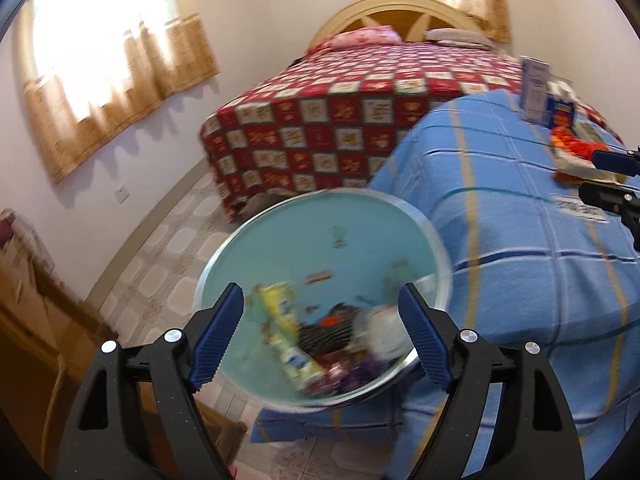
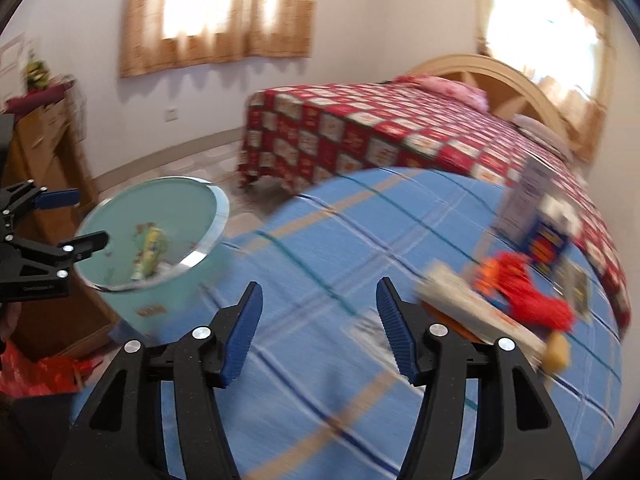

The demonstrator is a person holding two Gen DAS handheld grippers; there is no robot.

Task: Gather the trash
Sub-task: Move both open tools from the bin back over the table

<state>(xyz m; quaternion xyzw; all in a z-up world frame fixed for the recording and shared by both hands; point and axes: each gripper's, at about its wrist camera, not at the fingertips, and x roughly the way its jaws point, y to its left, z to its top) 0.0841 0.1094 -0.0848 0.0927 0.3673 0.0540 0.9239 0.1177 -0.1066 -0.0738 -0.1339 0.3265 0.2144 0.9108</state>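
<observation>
A turquoise trash bin (image 1: 312, 232) stands beside the blue-blanket bed (image 1: 520, 280). In it lie a yellow wrapper (image 1: 284, 328), a dark netted piece (image 1: 328, 332) and crumpled white paper (image 1: 384, 332). My left gripper (image 1: 320, 296) hangs open over the bin's near rim with nothing between its fingers. My right gripper (image 2: 320, 284) is open above the blue blanket (image 2: 320, 220), also with nothing in it. To its right lie a red-orange wrapper (image 2: 524, 288), a white packet (image 2: 472, 308), a blue box (image 2: 548, 240) and a tall white carton (image 2: 528, 192). A flat white paper (image 2: 368, 330) lies just ahead.
Behind the blue bed stands a bed with a red checkered cover (image 1: 340, 120) and pillows. A wooden dresser (image 2: 44, 152) stands against the left wall, past the bin (image 2: 224, 208). Something red (image 2: 44, 372) lies low beside the blue bed. Tiled floor (image 1: 168, 248) runs along the wall.
</observation>
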